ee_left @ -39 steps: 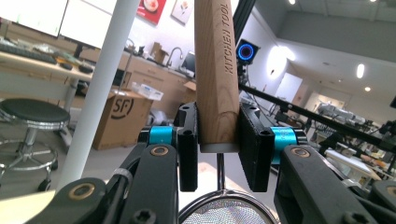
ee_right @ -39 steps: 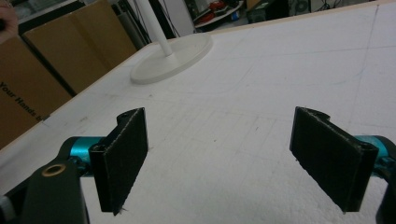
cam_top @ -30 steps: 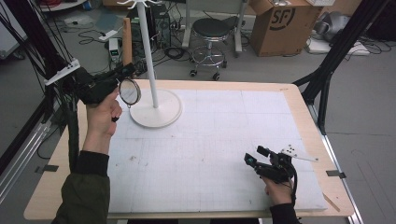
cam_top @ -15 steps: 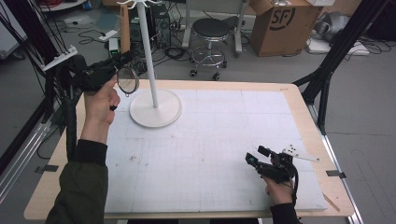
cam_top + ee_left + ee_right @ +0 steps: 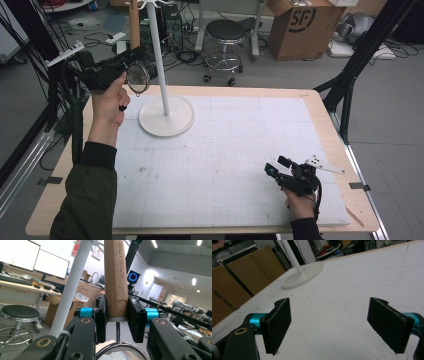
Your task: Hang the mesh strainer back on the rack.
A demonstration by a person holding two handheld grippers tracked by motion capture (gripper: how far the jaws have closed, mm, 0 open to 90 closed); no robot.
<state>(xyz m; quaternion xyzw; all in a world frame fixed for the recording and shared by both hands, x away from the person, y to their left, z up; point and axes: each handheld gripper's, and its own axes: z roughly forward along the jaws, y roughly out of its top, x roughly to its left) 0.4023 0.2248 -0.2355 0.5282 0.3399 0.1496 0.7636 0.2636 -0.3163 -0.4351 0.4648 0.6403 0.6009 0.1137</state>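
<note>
A small strainer with a round mesh bowl point(image 5: 137, 80) and a wooden handle point(image 5: 134, 25) marked "KITCHEN TOOL" point(image 5: 115, 277) hangs above the table's far left corner. My left gripper point(image 5: 129, 61) is shut on the handle's lower end, its pads point(image 5: 101, 315) pressing both sides, with the mesh rim point(image 5: 122, 352) just below them. The handle points up, close beside the white pole point(image 5: 159, 55) point(image 5: 72, 285) of a hook stand with a round base point(image 5: 166, 116). My right gripper point(image 5: 276, 165) point(image 5: 329, 325) rests open near the table's front right, nothing between its pads.
A white gridded mat point(image 5: 235, 145) covers the wooden table point(image 5: 330, 125). Behind the table stand a black stool point(image 5: 227, 32) and a cardboard box point(image 5: 300, 22). Black frame struts point(image 5: 350, 75) rise at the right edge. The stand's base point(image 5: 303, 275) lies ahead of the right gripper.
My left hand has lifted the strainer up and a little to the left, away from the stand's base. The right gripper has not moved.
</note>
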